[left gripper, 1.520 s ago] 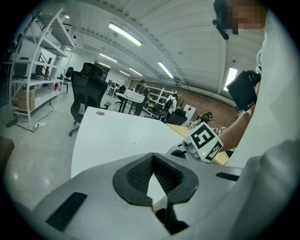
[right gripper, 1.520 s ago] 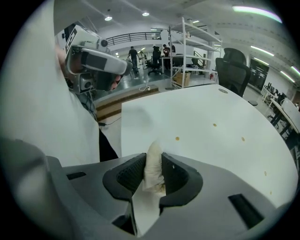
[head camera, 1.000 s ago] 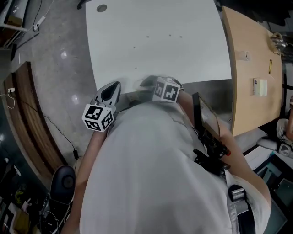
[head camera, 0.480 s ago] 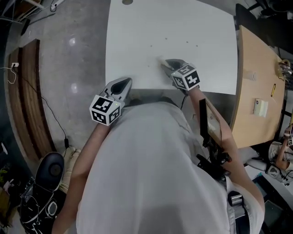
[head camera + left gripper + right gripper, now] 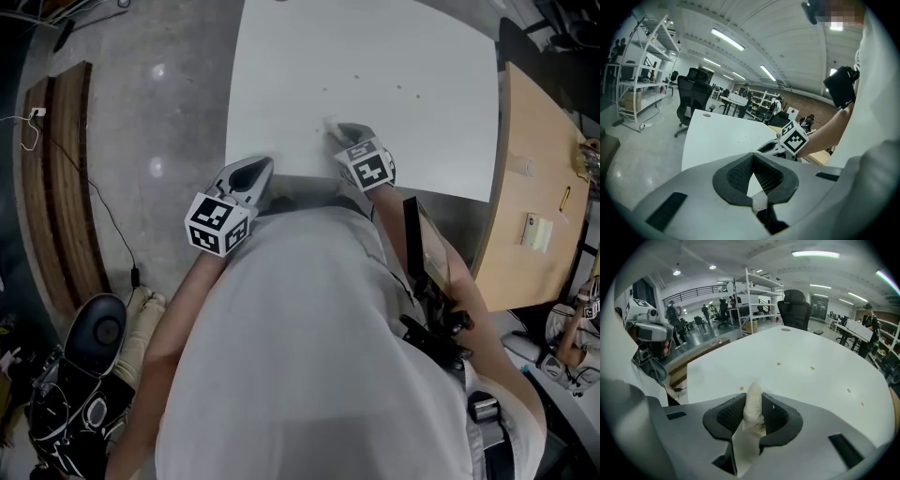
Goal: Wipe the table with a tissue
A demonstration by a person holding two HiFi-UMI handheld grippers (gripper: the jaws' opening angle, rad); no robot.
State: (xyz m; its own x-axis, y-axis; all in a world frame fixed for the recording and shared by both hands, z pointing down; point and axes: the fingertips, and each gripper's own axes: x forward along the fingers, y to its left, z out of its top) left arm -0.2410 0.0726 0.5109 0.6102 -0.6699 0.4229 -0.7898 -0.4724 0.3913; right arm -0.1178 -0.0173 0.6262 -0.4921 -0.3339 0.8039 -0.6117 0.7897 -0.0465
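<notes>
Right gripper fingers clenched on the tissue, a wad poking out past the tips, hanging over the near edge of the white counter. Left gripper fingers closed, empty, off the counter's near corner.

Risk: only a little tissue sticks out, so the fingers may scrape the counter or the tissue may slip or tear. The brown specks lie farther out and could get missed.

Versus a second ago: right gripper came out from the body onto the counter; left barely shifted.

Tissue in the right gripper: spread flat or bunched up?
Bunched up: the tissue stands as a narrow wad pinched between the right gripper's pads.
</notes>
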